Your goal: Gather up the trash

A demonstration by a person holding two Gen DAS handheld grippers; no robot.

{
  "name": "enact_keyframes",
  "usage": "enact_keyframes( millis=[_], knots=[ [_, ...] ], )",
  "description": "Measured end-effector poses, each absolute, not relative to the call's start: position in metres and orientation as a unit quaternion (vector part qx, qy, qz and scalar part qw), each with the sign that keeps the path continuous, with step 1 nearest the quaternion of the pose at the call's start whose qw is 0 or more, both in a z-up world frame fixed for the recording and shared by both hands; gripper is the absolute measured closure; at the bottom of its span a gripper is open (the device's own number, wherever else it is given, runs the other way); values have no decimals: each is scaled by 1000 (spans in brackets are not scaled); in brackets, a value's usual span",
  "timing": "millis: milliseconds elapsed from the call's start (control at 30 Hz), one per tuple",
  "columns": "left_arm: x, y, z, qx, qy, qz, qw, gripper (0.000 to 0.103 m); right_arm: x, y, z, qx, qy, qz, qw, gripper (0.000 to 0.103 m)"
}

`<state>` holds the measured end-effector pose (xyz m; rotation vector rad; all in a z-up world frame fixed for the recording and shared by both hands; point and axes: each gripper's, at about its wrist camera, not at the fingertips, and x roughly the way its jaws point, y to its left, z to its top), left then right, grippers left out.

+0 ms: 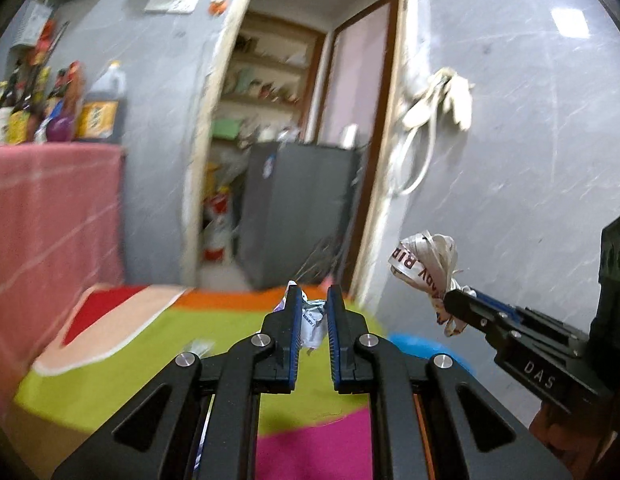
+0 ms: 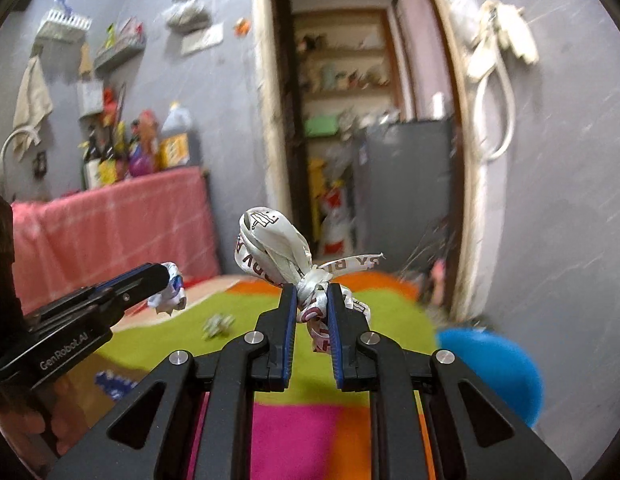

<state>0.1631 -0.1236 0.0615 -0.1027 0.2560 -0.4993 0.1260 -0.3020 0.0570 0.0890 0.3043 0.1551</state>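
1. Grey marbled wall (image 1: 510,120) fills most of both views; its edges are smeared by blur, and the shelves seen through the open doorway (image 1: 294,80) hold things too soft to name.
2. Pink cloth (image 1: 50,220) hangs at the left, with bottles (image 1: 102,104) standing above it, their labels unreadable.
3. Below lies a mat (image 1: 150,360) in green, orange, magenta and red; the gripper bodies cover its near part.
4. At lower right of the right wrist view, a blue round container (image 2: 502,364) is cut off by the gripper and blurred; its contents cannot be seen.
5. Right gripper (image 2: 312,300) pinches a knotted white ribbon bundle (image 2: 270,248) with dark red lettering, raised above the mat.
6. Left gripper (image 1: 312,312) has its fingers squeezed on a crumpled silvery wrapper (image 1: 312,320), partly hidden between the pads.
7. One more small crumpled scrap (image 2: 218,326) lies on the green of the mat, blurred.
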Motion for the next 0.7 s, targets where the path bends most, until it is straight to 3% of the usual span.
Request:
enact_keyframes(
  millis=[267,700],
  knots=[
    [187,-217,78,-46,98,-319,942,93,134,-383,77,49,115,-12,992,90],
    [235,-316,30,-24,176,-369,912,93,164,-476,11,86,178,-70,978,90]
  ],
)
